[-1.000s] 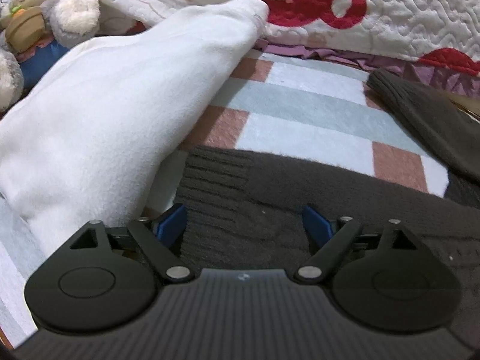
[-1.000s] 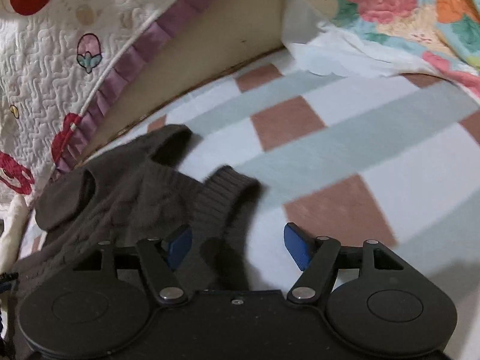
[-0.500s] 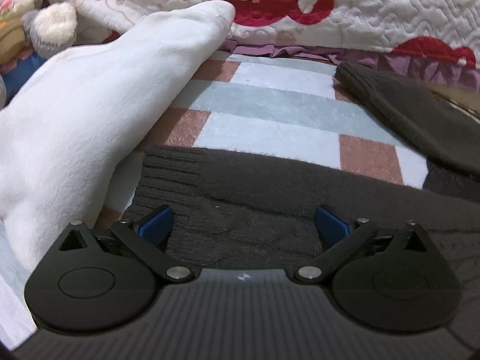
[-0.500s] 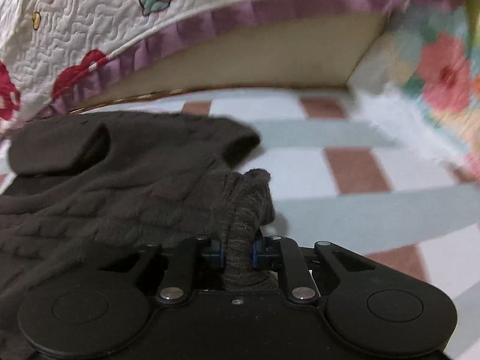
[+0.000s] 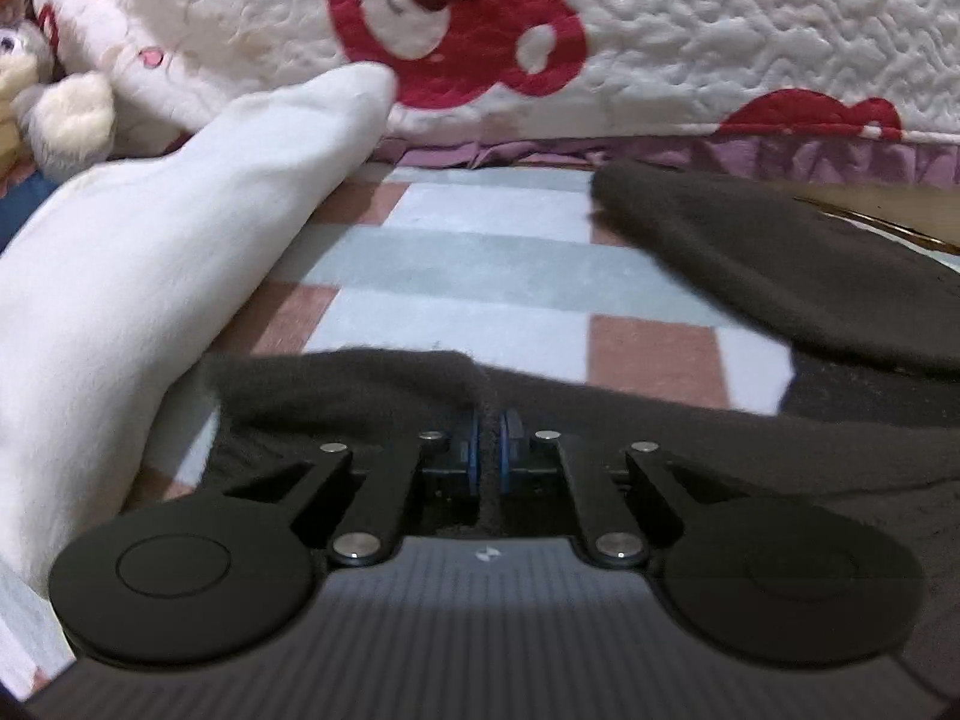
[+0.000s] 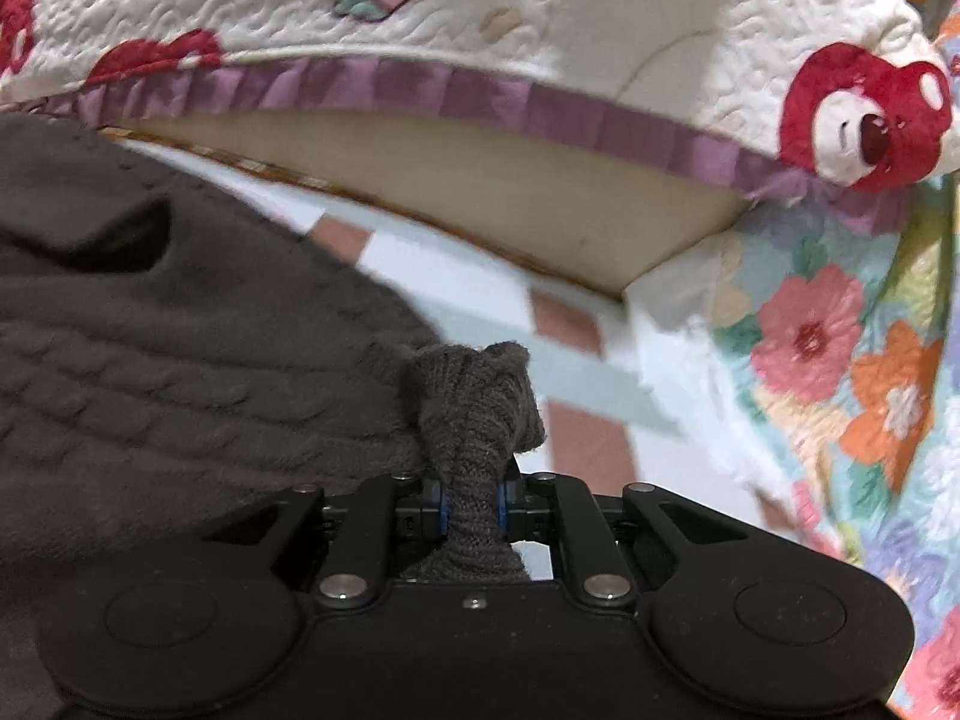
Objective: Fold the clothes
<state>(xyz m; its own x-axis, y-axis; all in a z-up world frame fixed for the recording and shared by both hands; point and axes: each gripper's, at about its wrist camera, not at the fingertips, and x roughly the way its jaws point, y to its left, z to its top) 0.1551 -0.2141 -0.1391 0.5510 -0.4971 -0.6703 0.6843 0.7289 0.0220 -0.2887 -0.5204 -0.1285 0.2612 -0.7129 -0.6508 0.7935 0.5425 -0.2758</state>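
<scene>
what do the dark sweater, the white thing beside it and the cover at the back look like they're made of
Dark sweater: brown knit, probably wool or acrylic; cable ridges and a ribbed edge show where the right tool pinches it. The left tool also grips it.
White thing: soft, matte fleece or plush, judging by its fuzzy nap.
Cover: quilted fabric, likely cotton, with wavy stitching and a red bear print.

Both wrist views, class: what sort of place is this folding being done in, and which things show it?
Probably a bedroom, on a bed. A checked blanket is the work surface, a quilted bear-print quilt rises behind it, and a plush toy sits by a white pillow.
</scene>
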